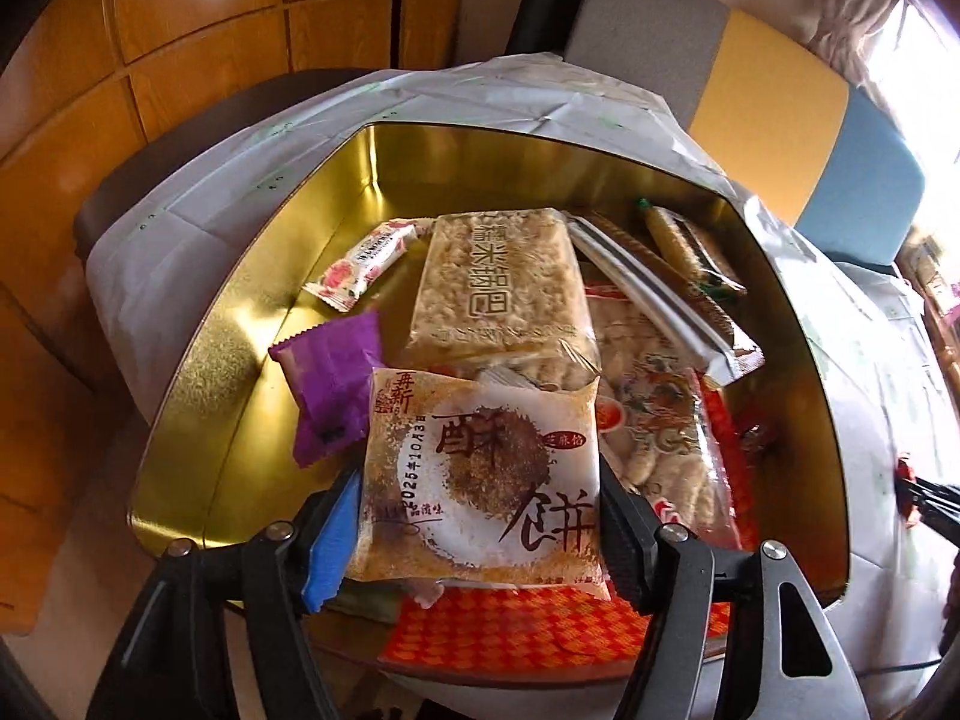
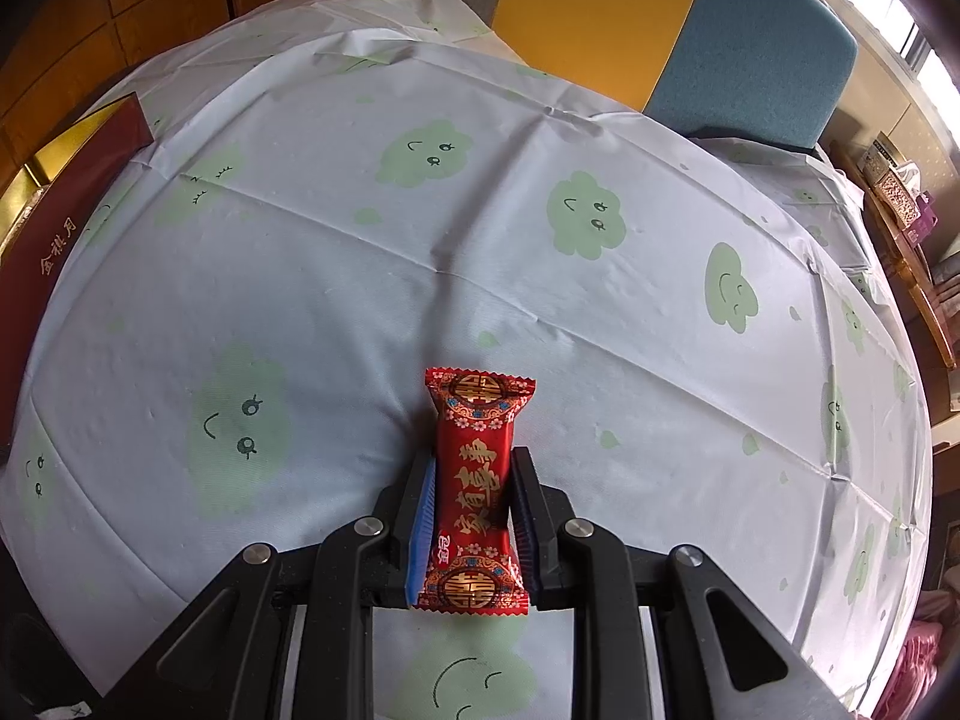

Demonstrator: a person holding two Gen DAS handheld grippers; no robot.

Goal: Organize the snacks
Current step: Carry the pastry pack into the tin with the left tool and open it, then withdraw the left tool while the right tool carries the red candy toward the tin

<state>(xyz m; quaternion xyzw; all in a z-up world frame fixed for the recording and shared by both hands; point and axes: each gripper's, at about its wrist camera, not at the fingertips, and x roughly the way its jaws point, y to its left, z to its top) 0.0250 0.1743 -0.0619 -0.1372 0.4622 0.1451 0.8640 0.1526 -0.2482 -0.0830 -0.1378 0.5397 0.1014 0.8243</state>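
Note:
My left gripper (image 1: pixel 480 516) is shut on a brown-and-white sesame cake packet (image 1: pixel 480 480), held above the near edge of a gold tin (image 1: pixel 240 360). The tin holds a rice cracker pack (image 1: pixel 492 282), a purple packet (image 1: pixel 333 384), a small pink-and-white candy (image 1: pixel 360 264), a silver-edged pack (image 1: pixel 660 306) and other snacks. My right gripper (image 2: pixel 471 510) is shut on a red candy packet with gold characters (image 2: pixel 477 480), held just above the tablecloth (image 2: pixel 480 240).
The table wears a white cloth with green cloud faces. The tin's dark red outer side (image 2: pixel 66 228) shows at the left in the right wrist view. Grey, yellow and blue chair backs (image 2: pixel 750 42) stand behind the table. A red patterned sheet (image 1: pixel 540 624) lies under the tin's near edge.

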